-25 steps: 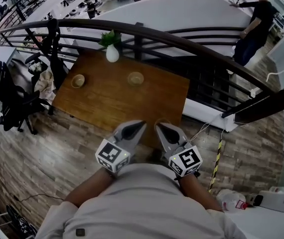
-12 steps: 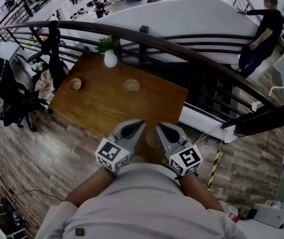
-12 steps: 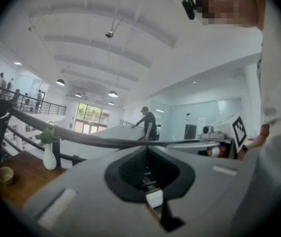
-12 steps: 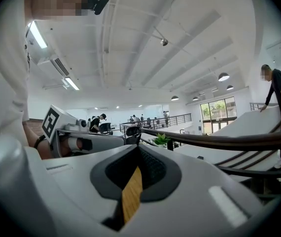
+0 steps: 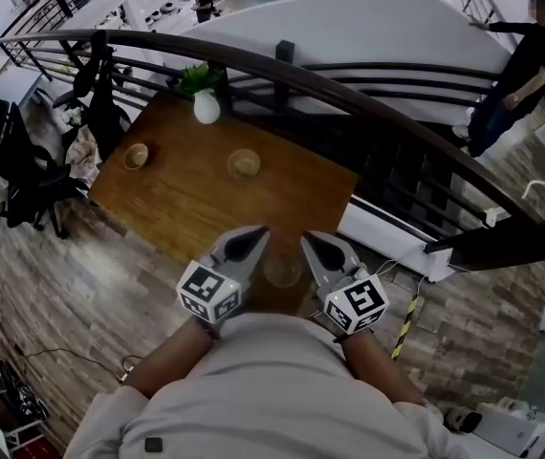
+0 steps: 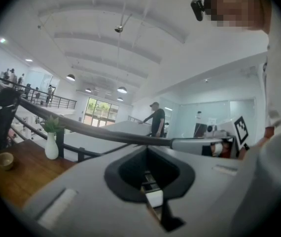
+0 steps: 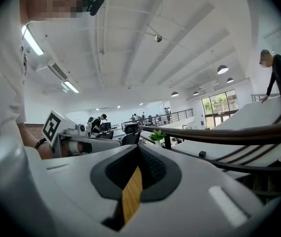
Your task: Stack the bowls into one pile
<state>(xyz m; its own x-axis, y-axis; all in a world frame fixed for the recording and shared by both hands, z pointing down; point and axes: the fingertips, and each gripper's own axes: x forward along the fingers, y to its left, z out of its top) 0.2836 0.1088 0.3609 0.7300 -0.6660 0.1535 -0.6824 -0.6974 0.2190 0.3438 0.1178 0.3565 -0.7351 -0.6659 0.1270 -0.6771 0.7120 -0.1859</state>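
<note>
Three small wooden bowls stand apart on the brown table (image 5: 186, 199): one at the far left (image 5: 137, 155), one in the middle (image 5: 244, 163), and one by the near edge (image 5: 282, 270). The near bowl shows between my two grippers, below them. My left gripper (image 5: 256, 231) and right gripper (image 5: 309, 239) are side by side in front of my body, both shut with nothing in them. The left gripper view shows its closed jaws (image 6: 148, 157) and the far-left bowl (image 6: 5, 159). The right gripper view shows shut jaws (image 7: 138, 154) over a strip of table.
A white vase with a green plant (image 5: 206, 106) stands at the table's far edge, against a dark curved railing (image 5: 349, 89). Black office chairs (image 5: 24, 175) crowd the table's left side. A person in black (image 5: 526, 65) leans at the far right.
The table and bowls have drawn nearer and lower in the head view. Both grippers have moved forward over the table's near edge, still shut, and the near bowl now shows between them.
</note>
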